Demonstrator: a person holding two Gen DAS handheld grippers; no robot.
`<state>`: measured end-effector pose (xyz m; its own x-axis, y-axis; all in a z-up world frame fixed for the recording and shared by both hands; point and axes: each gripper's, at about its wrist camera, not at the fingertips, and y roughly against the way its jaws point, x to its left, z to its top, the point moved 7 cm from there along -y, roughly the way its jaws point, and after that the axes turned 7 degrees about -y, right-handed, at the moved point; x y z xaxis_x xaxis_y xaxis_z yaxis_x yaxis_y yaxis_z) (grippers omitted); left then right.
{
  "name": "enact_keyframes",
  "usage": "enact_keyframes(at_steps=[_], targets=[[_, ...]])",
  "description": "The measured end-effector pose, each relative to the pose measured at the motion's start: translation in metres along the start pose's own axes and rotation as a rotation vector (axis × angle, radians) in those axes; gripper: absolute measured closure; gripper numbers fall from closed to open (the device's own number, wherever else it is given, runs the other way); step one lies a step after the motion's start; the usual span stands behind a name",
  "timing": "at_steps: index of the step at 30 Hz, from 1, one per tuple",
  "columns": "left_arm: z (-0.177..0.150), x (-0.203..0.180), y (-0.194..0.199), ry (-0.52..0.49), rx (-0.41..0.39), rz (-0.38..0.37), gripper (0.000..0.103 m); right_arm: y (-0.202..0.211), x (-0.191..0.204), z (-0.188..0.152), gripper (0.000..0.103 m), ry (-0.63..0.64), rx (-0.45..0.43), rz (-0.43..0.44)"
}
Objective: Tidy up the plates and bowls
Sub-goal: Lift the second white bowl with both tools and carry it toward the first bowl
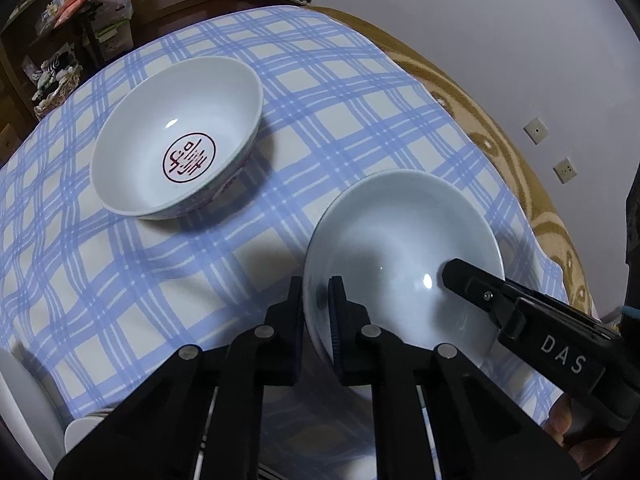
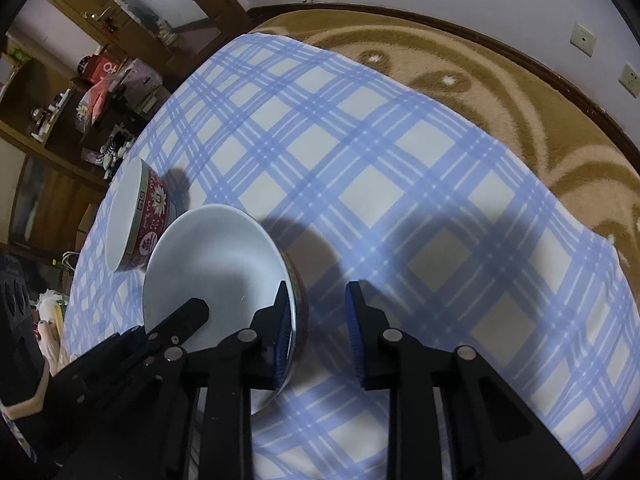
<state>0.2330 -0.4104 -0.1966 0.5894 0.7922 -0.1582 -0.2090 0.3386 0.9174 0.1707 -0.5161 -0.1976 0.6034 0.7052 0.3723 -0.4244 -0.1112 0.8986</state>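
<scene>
— Where do we stand with the bowls?

— We have two on the checked blue-and-white cloth [image 1: 360, 92]. The far one, the bowl with the red seal [image 1: 176, 140], sits upright on the left, well apart from both grippers. The near one, the plain bowl [image 1: 400, 248], is white inside and sits just in front of us on the right.

— And our left gripper [image 1: 318, 304]?

— Its fingers are narrow and straddle the near left rim of the plain bowl – one finger outside the wall, the other inside. They look pressed on the rim, so we call it a grip.

— The right gripper [image 2: 318, 312]?

— Its fingers straddle the bowl's right rim. The left finger [image 2: 280, 320] lies against the inside of the wall; the right finger [image 2: 356, 320] stands clear over the cloth, with a gap between it and the bowl's red outer wall. So the rim is between the fingers, but we see no squeeze there.

— Anything else around?

— A brown patterned blanket [image 2: 500, 92] lies under the cloth at the far right, and some white dishes [image 1: 24, 400] show at the near left edge, too cut off to tell what they are.
</scene>
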Motion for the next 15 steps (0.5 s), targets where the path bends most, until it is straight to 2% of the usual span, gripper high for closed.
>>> enact_keyframes(at_steps=[2,6,11,15], targets=[[0.0010,-0.0006,0.0002,-0.002,0.002,-0.001,0.092,0.0010,0.0019,-0.0011,0.087,0.013,0.002,0.017],[0.0025,-0.0004,0.0003,0.012,0.002,-0.005,0.092,0.0014,0.0053,-0.0012,0.094,0.029,-0.009,0.011],[0.0018,0.0022,-0.0005,0.041,0.000,-0.010,0.092,0.0047,0.0099,-0.0010,0.094,0.056,-0.033,-0.007],[0.0015,0.0002,0.0017,0.024,0.000,-0.008,0.093,0.0079,0.0086,-0.0016,0.095,0.050,-0.042,-0.010]])
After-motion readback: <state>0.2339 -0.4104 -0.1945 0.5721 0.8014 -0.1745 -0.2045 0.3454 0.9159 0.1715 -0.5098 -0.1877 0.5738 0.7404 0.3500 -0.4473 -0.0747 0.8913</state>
